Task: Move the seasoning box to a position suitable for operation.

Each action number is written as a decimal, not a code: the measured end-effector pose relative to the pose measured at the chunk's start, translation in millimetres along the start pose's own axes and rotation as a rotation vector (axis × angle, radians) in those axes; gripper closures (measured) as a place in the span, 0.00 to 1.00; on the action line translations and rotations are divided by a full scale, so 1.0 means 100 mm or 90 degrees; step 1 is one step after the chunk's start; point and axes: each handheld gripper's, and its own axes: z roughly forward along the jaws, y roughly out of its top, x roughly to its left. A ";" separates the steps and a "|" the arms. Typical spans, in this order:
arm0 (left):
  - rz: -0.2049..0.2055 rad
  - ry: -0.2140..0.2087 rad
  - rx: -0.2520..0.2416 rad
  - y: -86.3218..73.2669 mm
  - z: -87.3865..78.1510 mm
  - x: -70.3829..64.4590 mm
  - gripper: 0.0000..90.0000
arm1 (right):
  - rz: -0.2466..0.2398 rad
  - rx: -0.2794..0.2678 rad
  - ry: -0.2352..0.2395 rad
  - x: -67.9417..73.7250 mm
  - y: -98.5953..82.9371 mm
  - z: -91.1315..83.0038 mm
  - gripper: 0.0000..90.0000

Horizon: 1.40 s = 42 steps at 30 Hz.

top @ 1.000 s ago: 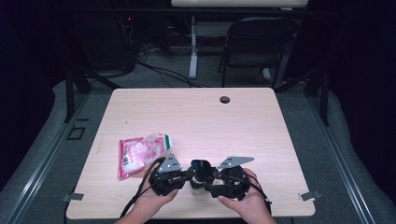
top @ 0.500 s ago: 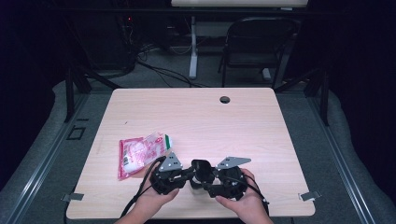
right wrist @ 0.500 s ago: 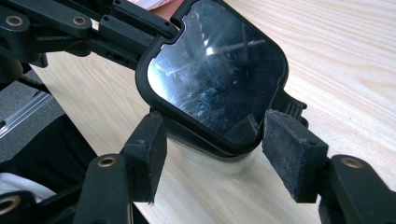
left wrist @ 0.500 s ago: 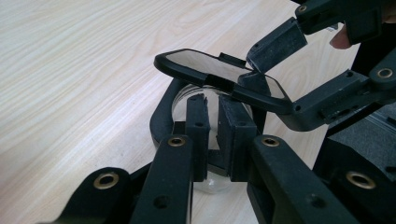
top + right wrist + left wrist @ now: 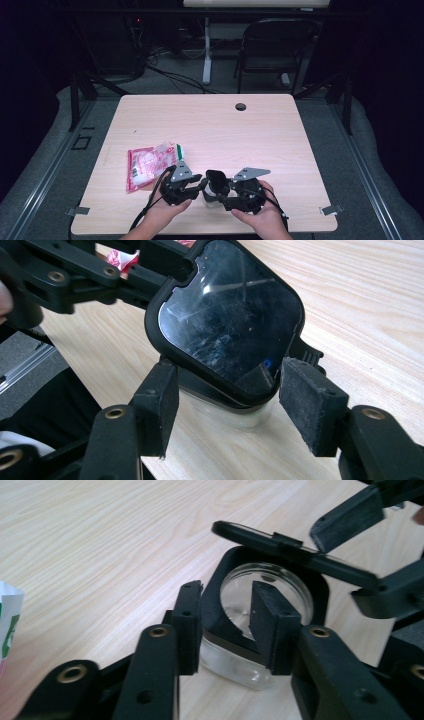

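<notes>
A small clear glass jar [image 5: 235, 670] with a black collar and a hinged black lid [image 5: 230, 315] stands near the table's front edge [image 5: 216, 181]. My left gripper [image 5: 227, 625] is shut on the collar's near wall [image 5: 220, 615], with one pad outside and the other inside the opening. The lid [image 5: 295, 550] is tilted up, half open over the jar. My right gripper [image 5: 235, 410] comes in from the opposite side, and its pads [image 5: 310, 405] press the lid's lower edge from both sides next to the hinge. Both grippers [image 5: 200, 186] [image 5: 225, 194] meet at the jar.
A red and white plastic packet [image 5: 150, 162] lies just left of my left hand. The wooden table [image 5: 210, 125] has a round cable hole [image 5: 240, 106] at the back. A dark chair [image 5: 275, 45] stands beyond the far edge.
</notes>
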 end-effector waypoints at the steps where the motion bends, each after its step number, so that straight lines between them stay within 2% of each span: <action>1: -0.003 0.002 -0.001 0.00 0.01 0.00 0.72 | 0.002 0.000 0.000 0.00 0.00 0.00 0.46; 4: -0.012 -0.002 0.004 -0.01 0.06 0.02 0.69 | 0.005 0.001 0.003 0.00 0.00 0.00 0.46; 9: -0.017 -0.007 0.017 -0.03 0.11 0.03 0.71 | 0.006 -0.004 0.004 -0.01 0.00 0.00 0.47; 17: -0.026 -0.011 0.011 -0.06 0.13 0.03 0.73 | 0.017 0.001 0.010 -0.04 -0.01 -0.02 0.48; 35: -0.022 -0.012 0.007 -0.07 0.13 0.03 0.73 | 0.022 -0.014 0.005 -0.08 -0.01 -0.08 0.54; 37: -0.022 -0.012 0.007 -0.07 0.13 0.03 0.73 | 0.029 -0.024 0.007 -0.09 -0.01 -0.09 0.55; 42: -0.022 -0.012 0.007 -0.07 0.13 0.03 0.73 | 0.035 -0.024 0.003 -0.13 -0.02 -0.11 0.57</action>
